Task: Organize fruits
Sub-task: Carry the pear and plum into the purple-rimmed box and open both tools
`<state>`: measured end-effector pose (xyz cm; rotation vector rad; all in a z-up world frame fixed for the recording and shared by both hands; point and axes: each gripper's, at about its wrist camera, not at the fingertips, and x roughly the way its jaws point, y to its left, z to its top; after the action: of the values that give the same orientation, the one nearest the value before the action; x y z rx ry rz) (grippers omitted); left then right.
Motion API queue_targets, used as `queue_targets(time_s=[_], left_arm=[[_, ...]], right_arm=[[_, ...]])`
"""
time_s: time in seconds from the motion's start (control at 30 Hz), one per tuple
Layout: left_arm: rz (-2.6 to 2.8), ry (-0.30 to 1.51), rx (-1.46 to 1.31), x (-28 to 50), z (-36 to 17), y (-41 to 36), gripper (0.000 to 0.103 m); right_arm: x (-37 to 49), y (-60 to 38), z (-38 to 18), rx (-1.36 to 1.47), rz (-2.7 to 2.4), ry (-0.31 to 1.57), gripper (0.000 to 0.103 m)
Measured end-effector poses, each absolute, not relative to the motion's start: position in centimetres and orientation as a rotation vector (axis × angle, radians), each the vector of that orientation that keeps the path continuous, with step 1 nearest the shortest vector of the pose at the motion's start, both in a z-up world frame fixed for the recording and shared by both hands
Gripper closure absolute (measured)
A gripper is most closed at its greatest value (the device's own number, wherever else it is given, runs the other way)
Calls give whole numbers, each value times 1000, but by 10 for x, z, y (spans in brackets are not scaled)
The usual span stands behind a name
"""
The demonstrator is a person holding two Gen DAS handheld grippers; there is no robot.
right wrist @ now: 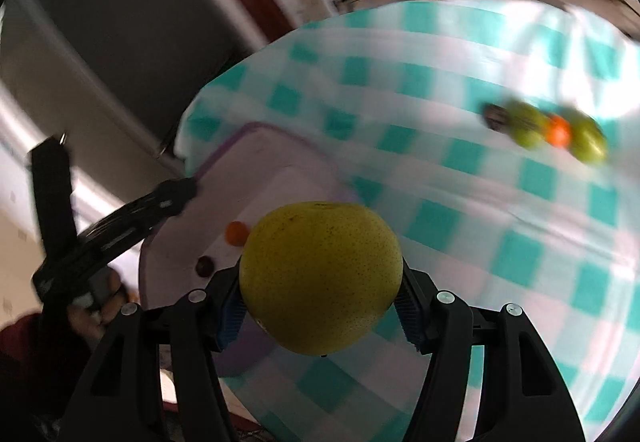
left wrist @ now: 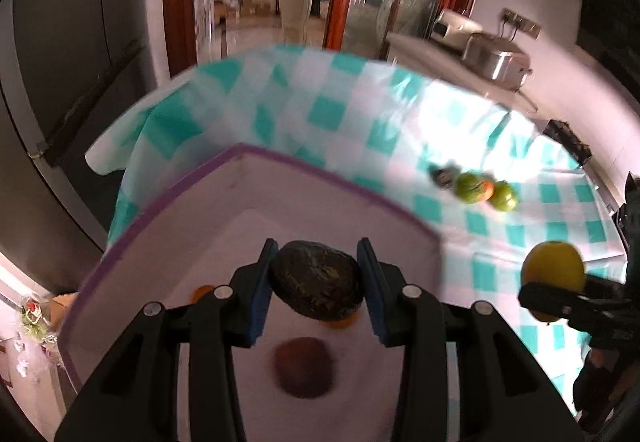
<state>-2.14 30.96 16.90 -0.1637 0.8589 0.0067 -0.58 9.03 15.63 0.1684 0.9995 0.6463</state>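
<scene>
My left gripper [left wrist: 317, 274] is shut on a dark avocado [left wrist: 318, 284] and holds it above the white tray with a purple rim [left wrist: 256, 157]. In the tray lie a brown round fruit [left wrist: 303, 366] and small orange fruits [left wrist: 202, 290]. My right gripper [right wrist: 320, 282] is shut on a yellow-green pear [right wrist: 321, 276], held over the tray's right edge [right wrist: 256, 129]. The pear also shows in the left wrist view [left wrist: 554, 272]. On the cloth lie two green fruits [left wrist: 472, 187] [left wrist: 504, 195] with an orange one between them [right wrist: 558, 130].
The table wears a teal and white checked cloth [left wrist: 340, 113]. A small dark object [left wrist: 442, 174] lies beside the green fruits. A counter with metal appliances [left wrist: 496, 59] stands behind the table. A dark cabinet [left wrist: 72, 41] is at the left.
</scene>
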Motion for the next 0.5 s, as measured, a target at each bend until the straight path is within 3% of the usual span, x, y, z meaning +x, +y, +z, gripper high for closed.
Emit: queue_targets(time_s=[0.2, 0.5], left_arm=[[-93, 1009, -86, 25, 131, 348, 62], [-355, 1191, 15, 89, 68, 351, 62]], right_arm=[[14, 178, 147, 36, 756, 1106, 41], [-27, 292, 109, -412, 954, 1238, 41]])
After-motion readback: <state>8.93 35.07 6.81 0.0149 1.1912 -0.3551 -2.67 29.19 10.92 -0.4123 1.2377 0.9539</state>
